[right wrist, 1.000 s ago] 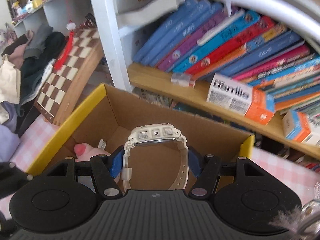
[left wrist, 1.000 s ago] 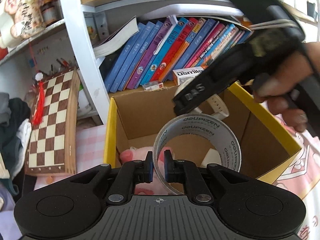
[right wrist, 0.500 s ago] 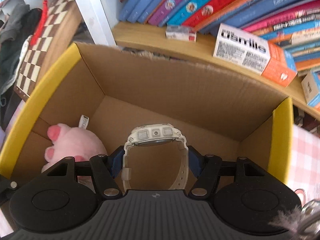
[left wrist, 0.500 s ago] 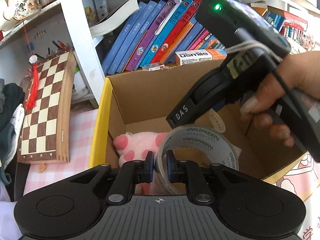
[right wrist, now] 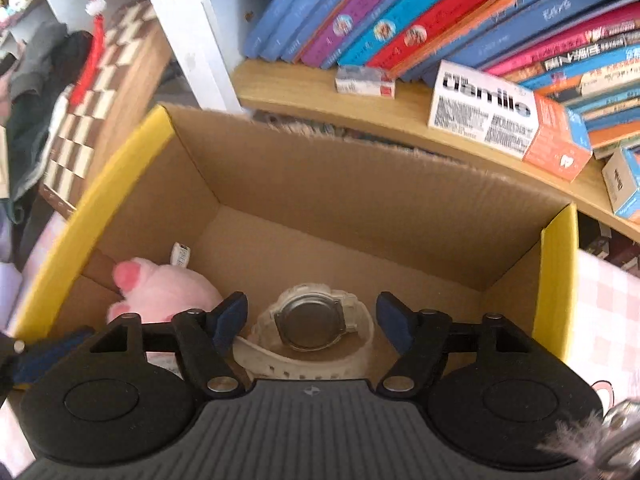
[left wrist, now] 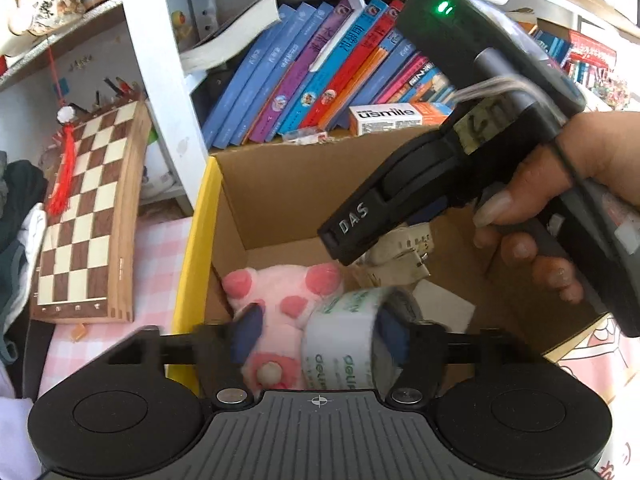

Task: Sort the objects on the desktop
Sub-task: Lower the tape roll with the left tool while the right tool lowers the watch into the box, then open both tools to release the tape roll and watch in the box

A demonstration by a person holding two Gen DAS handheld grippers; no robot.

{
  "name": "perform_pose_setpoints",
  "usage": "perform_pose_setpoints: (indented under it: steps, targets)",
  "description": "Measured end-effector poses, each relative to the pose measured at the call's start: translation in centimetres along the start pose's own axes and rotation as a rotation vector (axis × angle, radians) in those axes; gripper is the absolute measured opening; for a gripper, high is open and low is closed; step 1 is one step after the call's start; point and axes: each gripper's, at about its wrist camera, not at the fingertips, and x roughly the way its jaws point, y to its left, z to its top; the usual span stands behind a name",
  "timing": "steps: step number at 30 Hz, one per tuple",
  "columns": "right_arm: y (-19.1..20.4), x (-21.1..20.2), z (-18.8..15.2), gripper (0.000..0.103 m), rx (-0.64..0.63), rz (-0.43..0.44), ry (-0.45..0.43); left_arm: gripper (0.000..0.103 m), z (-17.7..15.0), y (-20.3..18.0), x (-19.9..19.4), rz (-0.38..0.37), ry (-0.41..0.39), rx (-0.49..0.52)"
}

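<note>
A cardboard box with yellow flaps (left wrist: 200, 236) (right wrist: 360, 192) stands below a bookshelf. My left gripper (left wrist: 316, 328) is open over the box; a roll of clear tape (left wrist: 340, 340) lies loose between its fingers, beside a pink plush toy (left wrist: 280, 292). My right gripper (right wrist: 312, 316) is open over the box; a white watch (right wrist: 312, 324) lies face down on the box floor between its fingers. The watch (left wrist: 400, 252) also shows under the right gripper body (left wrist: 460, 152) in the left wrist view. The plush (right wrist: 160, 292) sits at the box's left.
A shelf of leaning books (left wrist: 320, 72) runs behind the box, with a white and orange carton (right wrist: 500, 116) on it. A folding chessboard (left wrist: 84, 216) leans at the left by a white post (left wrist: 164, 72). Pink checked cloth (right wrist: 604, 312) covers the table.
Both grippers opened. The tape roll dropped from the left gripper into the box by the plush. The watch dropped from the right gripper onto the box floor and lies face down.
</note>
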Motion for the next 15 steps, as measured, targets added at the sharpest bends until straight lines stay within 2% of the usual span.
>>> perform_pose_setpoints:
  steps: [3, 8, 10, 13, 15]
  targets:
    - [0.2, -1.5, -0.2, 0.073, 0.002, 0.009, -0.031, 0.085, 0.0, 0.3, -0.7, -0.002, -0.02, -0.012]
    - [0.0, -3.8, -0.4, 0.073, 0.025, 0.014, -0.08, 0.091, 0.4, 0.2, -2.2, 0.048, -0.069, -0.004]
    - [0.0, -5.1, -0.5, 0.074, 0.028, 0.019, -0.105, 0.097, 0.5, 0.0, -3.0, 0.086, -0.094, 0.017]
    - [-0.1, -6.8, -0.9, 0.074, 0.03, 0.019, -0.135, 0.098, 0.7, -0.3, -3.7, 0.132, -0.109, 0.068]
    - [-0.1, -7.9, -1.4, 0.074, 0.033, 0.018, -0.155, 0.098, 0.8, 0.0, -4.2, 0.127, -0.117, 0.068]
